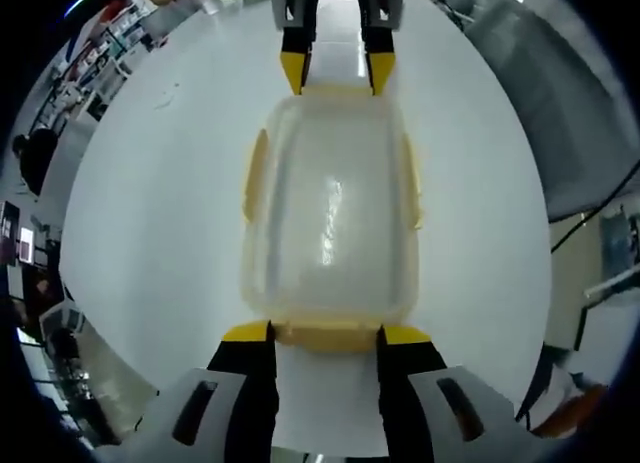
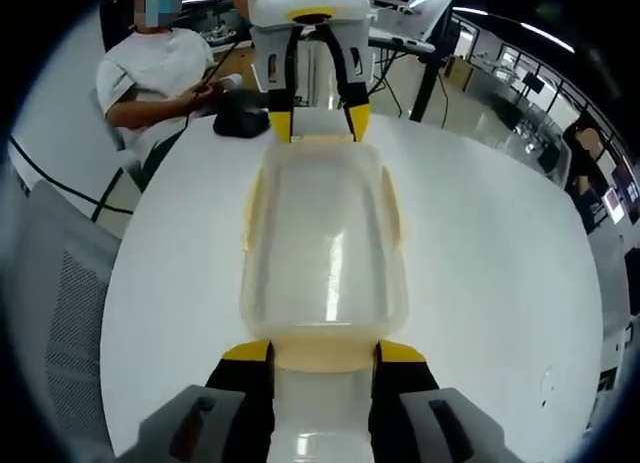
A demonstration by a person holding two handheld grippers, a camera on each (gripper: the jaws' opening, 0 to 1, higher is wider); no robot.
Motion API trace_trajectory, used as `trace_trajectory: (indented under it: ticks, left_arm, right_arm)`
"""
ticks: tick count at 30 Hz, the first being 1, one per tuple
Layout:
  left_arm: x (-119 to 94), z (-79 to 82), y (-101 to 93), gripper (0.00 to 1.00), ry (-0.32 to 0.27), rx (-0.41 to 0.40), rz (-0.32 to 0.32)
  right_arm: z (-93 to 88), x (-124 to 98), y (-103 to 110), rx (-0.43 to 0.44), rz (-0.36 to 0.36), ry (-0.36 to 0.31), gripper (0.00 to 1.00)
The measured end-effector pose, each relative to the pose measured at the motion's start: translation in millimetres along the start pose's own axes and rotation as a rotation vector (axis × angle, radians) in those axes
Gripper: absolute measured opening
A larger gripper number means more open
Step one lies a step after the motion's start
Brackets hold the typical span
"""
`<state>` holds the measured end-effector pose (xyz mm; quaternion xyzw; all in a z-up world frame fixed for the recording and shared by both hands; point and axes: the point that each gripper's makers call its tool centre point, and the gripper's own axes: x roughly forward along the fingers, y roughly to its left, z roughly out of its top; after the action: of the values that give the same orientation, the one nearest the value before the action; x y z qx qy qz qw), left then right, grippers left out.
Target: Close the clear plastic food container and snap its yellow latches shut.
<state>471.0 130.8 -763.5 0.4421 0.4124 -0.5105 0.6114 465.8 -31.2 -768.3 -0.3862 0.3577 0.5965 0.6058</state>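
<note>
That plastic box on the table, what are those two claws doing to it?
A person holds a claw in each hand, one at each short end of the clear food container, which sits on a white table with its lid on. The left claw straddles the yellow latch at its end, and the right claw straddles the opposite one. Both look ready to press the latches shut.

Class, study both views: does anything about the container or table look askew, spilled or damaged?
Nothing stands out. The clear container sits square on the white table, lid on, between the left hand-held gripper and right hand-held gripper, one at each end.
</note>
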Motion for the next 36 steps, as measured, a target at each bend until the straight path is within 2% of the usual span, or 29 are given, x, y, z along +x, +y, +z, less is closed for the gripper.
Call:
trace_trajectory:
  ticks: [20,36]
  left_arm:
    - [-19.0,27.7,6.3,0.36,-0.02,0.023,0.015]
    - [-21.7,53.7,6.2,0.36,-0.042,0.041,0.012]
  right_arm:
    - [-5.6,-34.9,-1.7,0.001,-0.017,-0.014,0.34]
    - [-22.4,-53.5,-0.2,0.015,-0.023,-0.003,0.34]
